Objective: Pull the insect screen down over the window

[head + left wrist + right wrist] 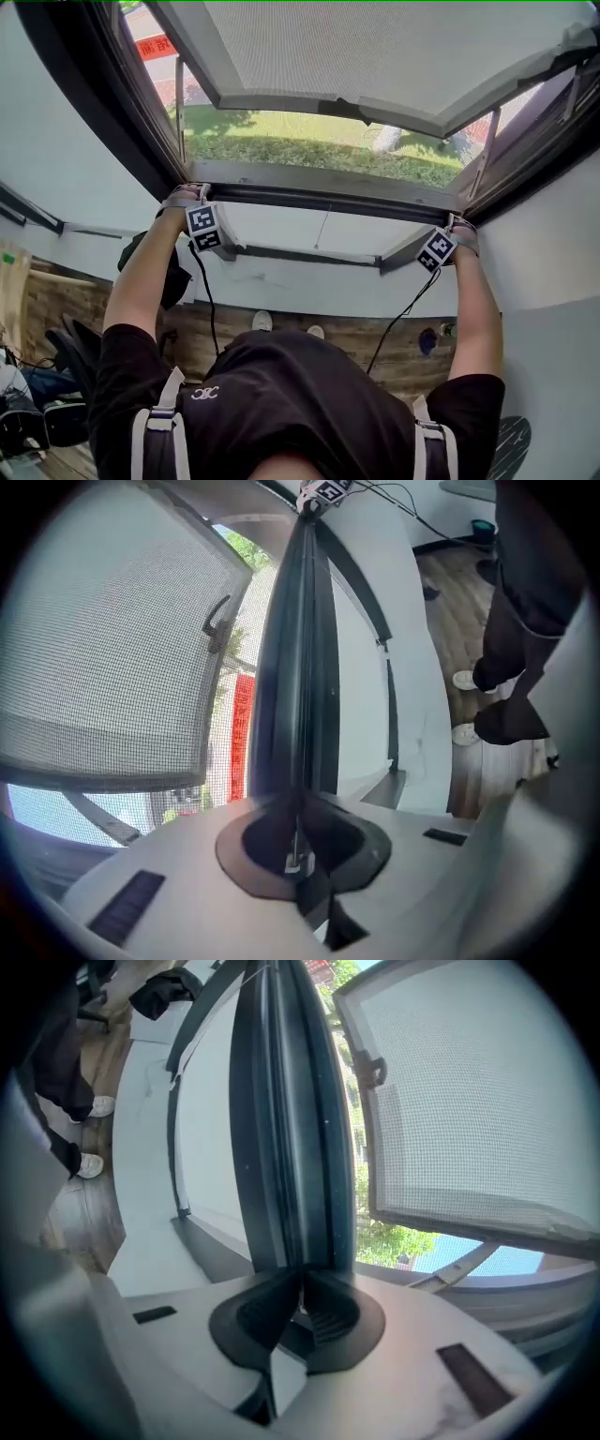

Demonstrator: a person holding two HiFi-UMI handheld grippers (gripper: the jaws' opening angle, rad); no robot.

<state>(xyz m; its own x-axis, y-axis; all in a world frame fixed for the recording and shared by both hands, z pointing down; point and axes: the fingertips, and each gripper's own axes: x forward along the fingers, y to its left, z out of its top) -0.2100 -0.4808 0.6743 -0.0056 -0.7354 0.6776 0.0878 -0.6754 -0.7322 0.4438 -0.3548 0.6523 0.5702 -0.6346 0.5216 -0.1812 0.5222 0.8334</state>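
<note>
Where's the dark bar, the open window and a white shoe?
dark bar (323,190): head view, middle of its length.
open window (394,47): head view, middle of its pane.
white shoe (262,321): head view, the toe, down on the wooden floor.

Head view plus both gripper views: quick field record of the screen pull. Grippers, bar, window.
left gripper: shut on the screen bar, at its left end
right gripper: shut on the same bar, at its right end
screen bar: dark, runs straight across the window opening
window panel: swung outward, open
outside: sunlit grass
</note>
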